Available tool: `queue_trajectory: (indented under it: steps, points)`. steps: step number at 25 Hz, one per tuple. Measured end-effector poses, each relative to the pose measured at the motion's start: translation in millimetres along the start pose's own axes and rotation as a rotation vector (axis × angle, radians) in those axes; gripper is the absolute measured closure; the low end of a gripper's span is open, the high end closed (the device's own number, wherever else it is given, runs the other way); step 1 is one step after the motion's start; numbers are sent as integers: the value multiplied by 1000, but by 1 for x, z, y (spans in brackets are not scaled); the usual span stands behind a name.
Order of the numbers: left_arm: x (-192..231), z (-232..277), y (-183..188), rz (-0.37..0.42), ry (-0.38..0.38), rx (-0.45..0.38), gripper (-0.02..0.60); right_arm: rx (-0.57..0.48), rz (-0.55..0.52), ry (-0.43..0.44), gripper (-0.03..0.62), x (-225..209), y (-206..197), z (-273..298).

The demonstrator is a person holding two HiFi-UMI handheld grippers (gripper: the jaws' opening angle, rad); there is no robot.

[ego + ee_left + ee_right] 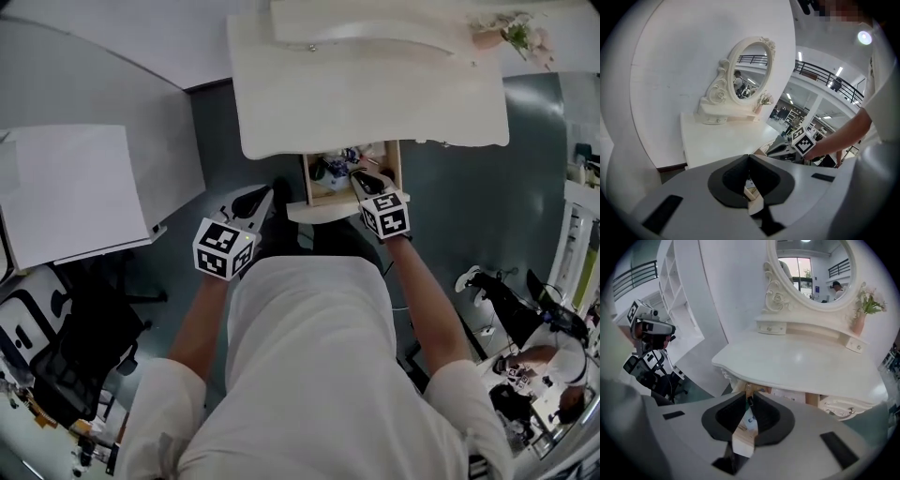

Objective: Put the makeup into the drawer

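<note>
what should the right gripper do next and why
Probably lower the right gripper to the white front of the open wooden drawer and push it shut: makeup items lie inside, the white vanity tabletop looks bare, and the gripper holds nothing.

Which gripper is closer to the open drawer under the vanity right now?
Right. The right gripper hangs directly over the open drawer; the left gripper sits off to the drawer's left, outside it.

Glossy white dressing table (375, 84), bare-wood drawer (307, 180)
</note>
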State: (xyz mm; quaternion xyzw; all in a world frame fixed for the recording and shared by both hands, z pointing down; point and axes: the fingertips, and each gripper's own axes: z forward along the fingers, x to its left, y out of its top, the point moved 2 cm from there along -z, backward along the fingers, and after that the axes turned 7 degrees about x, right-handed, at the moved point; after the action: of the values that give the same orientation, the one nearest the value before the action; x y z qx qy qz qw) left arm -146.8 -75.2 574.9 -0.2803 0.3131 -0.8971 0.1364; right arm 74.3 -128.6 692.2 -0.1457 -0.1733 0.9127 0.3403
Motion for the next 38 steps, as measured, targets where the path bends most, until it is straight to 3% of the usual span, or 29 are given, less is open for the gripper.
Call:
queue_trajectory:
  steps: [9,19,29,38]
  points:
    - [1,-2,26,52,-52,-28,565,-139,42,-64,549,8,12,-62]
    - [-14,-7,45,41,-11,-102,565,-253,27,-103,563,-9,6,-124]
    - [-86,-22,38,63,57,-176,565,-384,6,-77,566,-11,-25,-188]
    - [-160,-47,2,40,107,-254,565,-470,1,-49,566,-2,-69,-236]
